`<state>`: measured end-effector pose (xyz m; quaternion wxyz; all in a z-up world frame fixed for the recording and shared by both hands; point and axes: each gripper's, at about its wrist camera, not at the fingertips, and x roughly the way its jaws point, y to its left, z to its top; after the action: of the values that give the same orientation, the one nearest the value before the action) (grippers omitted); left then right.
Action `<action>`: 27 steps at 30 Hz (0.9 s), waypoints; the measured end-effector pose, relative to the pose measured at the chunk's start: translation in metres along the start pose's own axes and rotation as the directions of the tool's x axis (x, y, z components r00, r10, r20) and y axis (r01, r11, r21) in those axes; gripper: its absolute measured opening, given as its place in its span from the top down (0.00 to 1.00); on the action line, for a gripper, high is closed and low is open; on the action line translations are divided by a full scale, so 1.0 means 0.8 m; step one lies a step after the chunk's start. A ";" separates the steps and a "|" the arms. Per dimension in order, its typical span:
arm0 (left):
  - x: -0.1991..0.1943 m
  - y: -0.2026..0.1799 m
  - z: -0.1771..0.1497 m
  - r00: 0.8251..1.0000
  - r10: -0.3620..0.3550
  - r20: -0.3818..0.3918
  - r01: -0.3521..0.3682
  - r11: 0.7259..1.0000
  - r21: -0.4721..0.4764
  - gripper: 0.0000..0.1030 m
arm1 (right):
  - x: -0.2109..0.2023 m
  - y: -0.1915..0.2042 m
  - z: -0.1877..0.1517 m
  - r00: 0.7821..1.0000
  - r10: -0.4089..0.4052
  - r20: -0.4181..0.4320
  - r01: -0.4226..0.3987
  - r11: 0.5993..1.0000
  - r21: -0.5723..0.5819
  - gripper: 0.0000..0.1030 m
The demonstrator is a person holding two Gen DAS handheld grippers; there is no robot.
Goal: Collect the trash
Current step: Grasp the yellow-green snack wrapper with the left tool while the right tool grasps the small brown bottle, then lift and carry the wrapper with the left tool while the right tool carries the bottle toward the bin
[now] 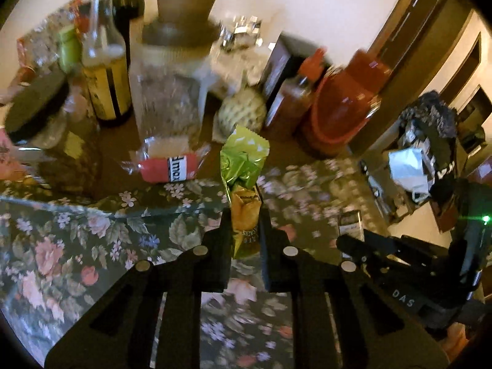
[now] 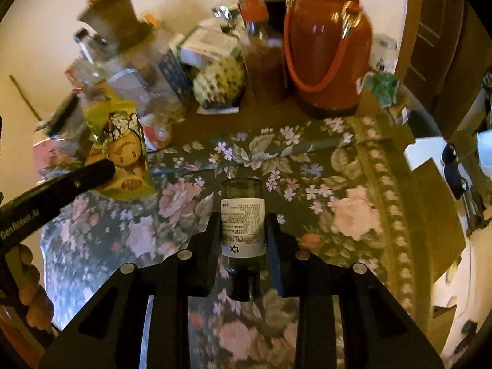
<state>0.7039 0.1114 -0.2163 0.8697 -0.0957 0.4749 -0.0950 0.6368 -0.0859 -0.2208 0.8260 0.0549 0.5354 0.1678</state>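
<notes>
My left gripper (image 1: 244, 215) is shut on a crumpled green and yellow snack bag (image 1: 244, 169) and holds it above the floral tablecloth (image 1: 77, 240). The same bag shows at the left of the right wrist view (image 2: 120, 147), pinched by the left gripper's black finger (image 2: 92, 172). My right gripper (image 2: 243, 221) is shut on a small dark glass bottle with a white label (image 2: 243, 224), held lying along the fingers above the cloth. The right gripper also shows at the right of the left wrist view (image 1: 356, 243).
The back of the table is crowded: a red thermos jug (image 2: 326, 55), a red-capped sauce bottle (image 2: 264, 46), a pineapple-like ball (image 2: 218, 83), glass bottles (image 1: 104, 70), a bread bag (image 1: 166, 110), a dark-lidded jar (image 1: 37, 107). A cluttered black bin (image 1: 430, 153) stands off the table's right edge.
</notes>
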 end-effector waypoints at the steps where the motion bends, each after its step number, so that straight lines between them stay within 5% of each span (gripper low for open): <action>1: -0.013 -0.008 -0.002 1.000 0.003 0.021 -0.003 1.000 -0.001 0.87 | -0.013 0.000 -0.002 1.000 0.007 0.013 -0.006 1.000 -0.007 0.75; 11: -0.160 -0.102 -0.065 0.964 0.085 0.251 -0.082 0.996 -0.020 0.90 | -0.133 0.005 -0.034 0.981 0.099 0.168 -0.078 0.989 -0.130 0.75; 16: -0.229 -0.149 -0.115 0.929 0.150 0.337 -0.145 0.989 -0.039 0.90 | -0.203 0.002 -0.061 0.956 0.156 0.250 -0.107 0.974 -0.200 0.75; 27: -0.341 -0.215 -0.193 0.878 0.160 0.452 -0.165 0.986 -0.029 0.90 | -0.309 0.005 -0.130 0.911 0.230 0.342 -0.138 0.952 -0.274 0.75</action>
<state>0.4160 0.0040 -0.0338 0.9616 -0.0706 0.2652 0.0007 0.4505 -0.1742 -0.0491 0.8927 0.0341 0.3378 0.2964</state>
